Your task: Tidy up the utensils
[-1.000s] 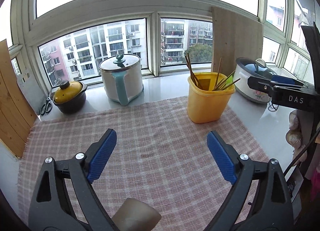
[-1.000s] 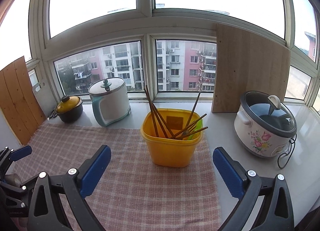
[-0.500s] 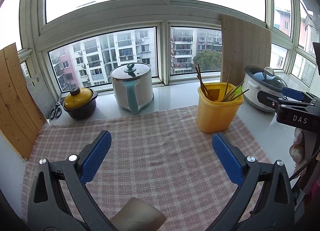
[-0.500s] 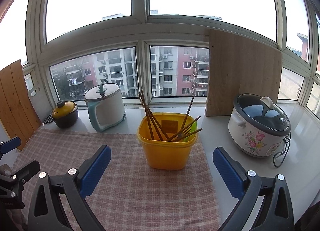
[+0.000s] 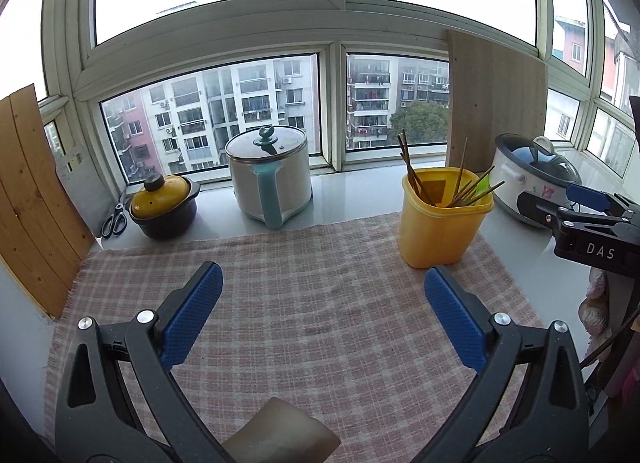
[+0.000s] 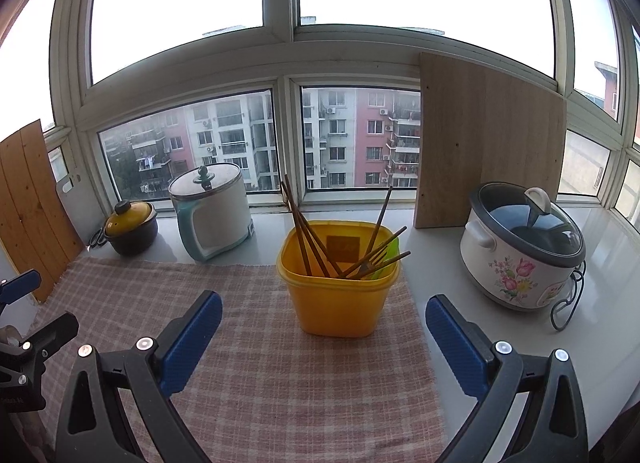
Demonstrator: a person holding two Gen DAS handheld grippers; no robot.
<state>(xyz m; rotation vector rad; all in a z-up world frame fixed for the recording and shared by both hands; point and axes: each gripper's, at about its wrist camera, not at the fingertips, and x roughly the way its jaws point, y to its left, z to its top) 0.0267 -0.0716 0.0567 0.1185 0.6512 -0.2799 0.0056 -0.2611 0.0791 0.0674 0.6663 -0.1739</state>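
Apparently finished: chopsticks (image 6: 308, 241) and a fork (image 6: 370, 263) all stand in the yellow bin (image 6: 338, 299) near the cloth's (image 6: 248, 363) far right corner. No loose utensils visible. Left tongs (image 5: 320, 321) and right tongs (image 6: 322, 337) both apart, empty.

Your left gripper (image 5: 320, 307) is a black plastic clamp frame with triangular cut-outs; its fingers (image 5: 192, 313) wear blue, dimple-textured pads, and silver screw heads sit just behind each pad. Your right gripper (image 6: 322, 327) matches it: black arms, blue textured pads, silver screws. Seen side-on, its black body carries white "DAS" lettering behind the claw.
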